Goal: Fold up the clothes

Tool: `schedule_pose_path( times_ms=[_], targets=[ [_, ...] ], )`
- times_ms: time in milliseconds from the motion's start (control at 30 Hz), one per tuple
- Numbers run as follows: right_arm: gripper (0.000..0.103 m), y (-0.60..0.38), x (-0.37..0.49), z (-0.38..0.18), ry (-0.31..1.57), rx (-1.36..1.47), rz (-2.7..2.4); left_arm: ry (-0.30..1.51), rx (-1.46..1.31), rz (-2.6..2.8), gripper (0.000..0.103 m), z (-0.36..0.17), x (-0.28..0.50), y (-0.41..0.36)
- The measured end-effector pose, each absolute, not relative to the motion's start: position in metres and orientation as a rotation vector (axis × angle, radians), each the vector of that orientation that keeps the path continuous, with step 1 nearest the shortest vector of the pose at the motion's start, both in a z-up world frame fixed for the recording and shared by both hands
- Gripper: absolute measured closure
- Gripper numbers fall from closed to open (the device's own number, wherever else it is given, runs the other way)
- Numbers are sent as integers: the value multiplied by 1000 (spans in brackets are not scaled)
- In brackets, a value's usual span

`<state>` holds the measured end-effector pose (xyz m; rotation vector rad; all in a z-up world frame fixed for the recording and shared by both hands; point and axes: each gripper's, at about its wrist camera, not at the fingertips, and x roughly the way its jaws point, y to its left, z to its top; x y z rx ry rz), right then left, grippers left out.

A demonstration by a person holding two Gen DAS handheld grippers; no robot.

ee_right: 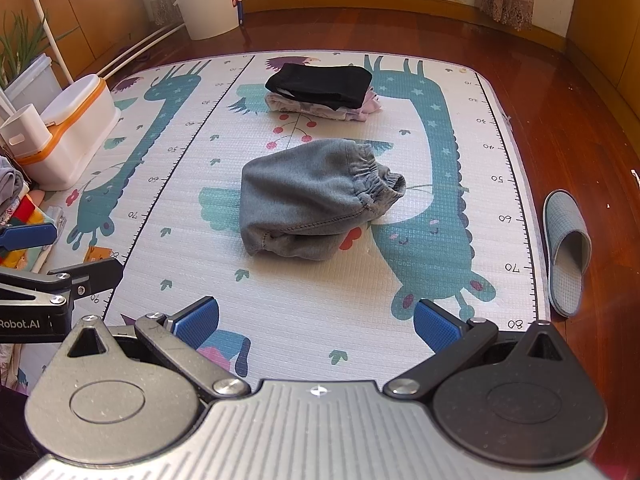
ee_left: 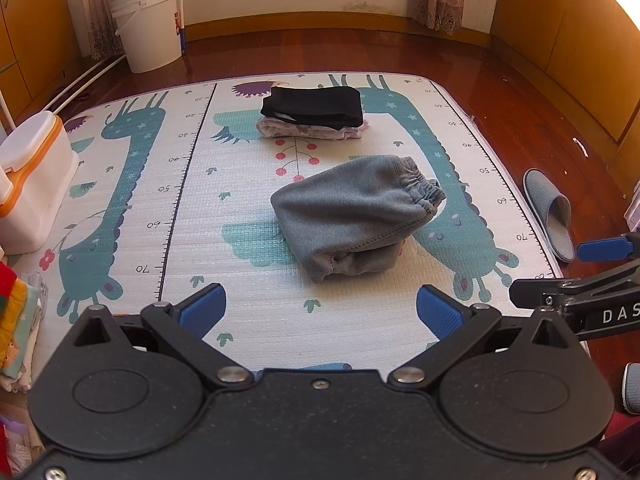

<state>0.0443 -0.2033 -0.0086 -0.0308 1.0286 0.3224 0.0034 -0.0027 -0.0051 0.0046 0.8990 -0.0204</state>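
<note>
While both tools hover low above the near edge of the play mat, each points forward along the mat toward the far wall, level and side by side. The left gripper has its blue pads spread wide with nothing between them, released; the right gripper is likewise splayed and empty. From the left wrist view, part of the right tool juts in at the right edge, its blue fingertip above the mat's right border, and the right wrist view shows the left tool at its own left edge — so the two are held close together. Ahead of both, near the mat's middle, lies the folded grey trousers, a bundle with the elastic waistband turned to the right, resting on the mat and touched by neither gripper. Farther on, toward the far edge, sits a stack of folded clothes, a black garment on top of pale ones. A grey slipper lies on the wooden floor just beside the mat's right edge, and a white-and-orange box stands at the left edge.
</note>
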Motion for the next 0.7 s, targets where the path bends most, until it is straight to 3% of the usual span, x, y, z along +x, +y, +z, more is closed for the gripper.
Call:
schedule_pose_path(
  times_ms=[467,700],
  targets=[
    [0,-214,79,-22,1002,14,302,896,31,-41,0,-31,65,-7],
    [0,-259,110,-32,1031,271,200,952,90,-115,0,-56,109,-39]
  ],
)
